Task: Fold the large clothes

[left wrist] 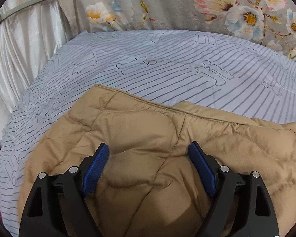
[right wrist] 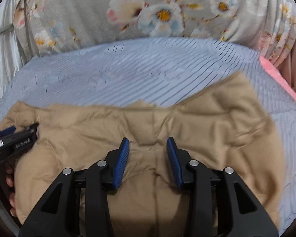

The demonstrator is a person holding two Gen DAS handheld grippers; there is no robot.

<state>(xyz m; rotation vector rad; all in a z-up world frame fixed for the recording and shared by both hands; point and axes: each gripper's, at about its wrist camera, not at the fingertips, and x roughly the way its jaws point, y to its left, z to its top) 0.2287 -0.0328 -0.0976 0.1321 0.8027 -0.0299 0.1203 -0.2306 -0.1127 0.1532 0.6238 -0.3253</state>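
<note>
A tan quilted jacket (left wrist: 148, 122) lies spread on a bed with a pale blue striped sheet (left wrist: 148, 69). My left gripper (left wrist: 149, 146) stands wide open low over the jacket; a puff of fabric bulges between its blue pads (left wrist: 96, 165) without being pinched. In the right wrist view the jacket (right wrist: 207, 118) spreads across the sheet (right wrist: 128, 75). My right gripper (right wrist: 148, 139) is partly closed, and creases of the jacket bunch between its pads (right wrist: 121, 158). The left gripper (right wrist: 15, 136) shows at the left edge, resting on the jacket.
A grey floral quilt (left wrist: 177, 4) is piled along the far side of the bed. A pale satin curtain (left wrist: 25, 45) hangs at the left. A pink cloth (right wrist: 282, 83) lies at the right edge. A person's fingers (right wrist: 9, 181) hold the left gripper's handle.
</note>
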